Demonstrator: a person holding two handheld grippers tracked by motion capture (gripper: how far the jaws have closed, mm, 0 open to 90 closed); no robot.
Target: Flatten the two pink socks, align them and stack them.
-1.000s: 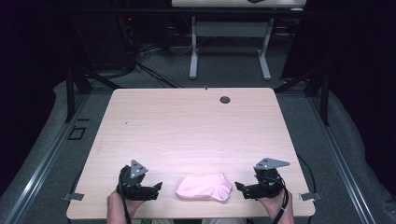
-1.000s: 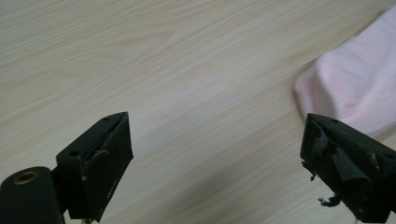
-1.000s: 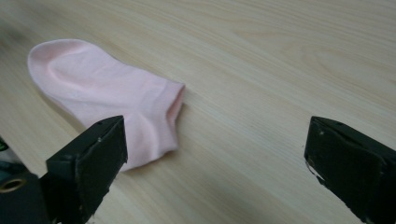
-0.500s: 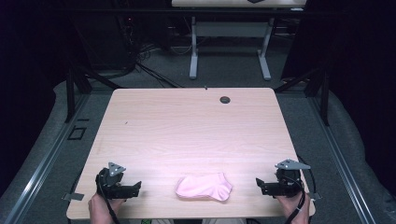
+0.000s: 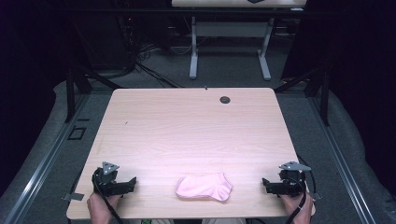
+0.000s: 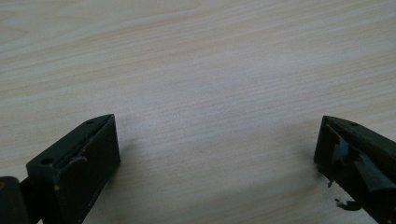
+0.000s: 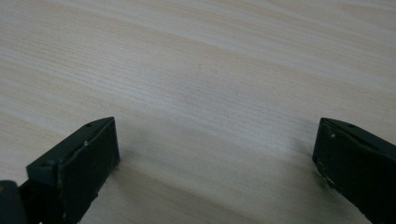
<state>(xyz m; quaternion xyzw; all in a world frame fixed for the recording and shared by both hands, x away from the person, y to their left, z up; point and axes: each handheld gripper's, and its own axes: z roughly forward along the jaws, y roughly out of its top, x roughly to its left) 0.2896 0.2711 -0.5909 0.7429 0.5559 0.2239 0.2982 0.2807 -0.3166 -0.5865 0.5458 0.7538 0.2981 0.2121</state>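
A pink sock [image 5: 204,187] lies flat near the front edge of the wooden table [image 5: 196,135], about midway across. My left gripper [image 5: 130,183] rests on the table at the front left, well left of the sock, pointing right toward it. Its jaws stand wide apart with bare wood between them [image 6: 217,144]. My right gripper [image 5: 265,185] rests at the front right, pointing left toward the sock, also open and holding nothing [image 7: 215,144]. Neither gripper touches the sock.
A small dark round grommet [image 5: 225,99] sits near the table's far edge. Beyond the table stand another desk's white legs [image 5: 192,51] and cables on the floor. A metal rail [image 5: 37,172] runs along the left.
Both grippers have drawn away from the sock toward the table's front corners, left going left and right going right. The sock has stayed in place.
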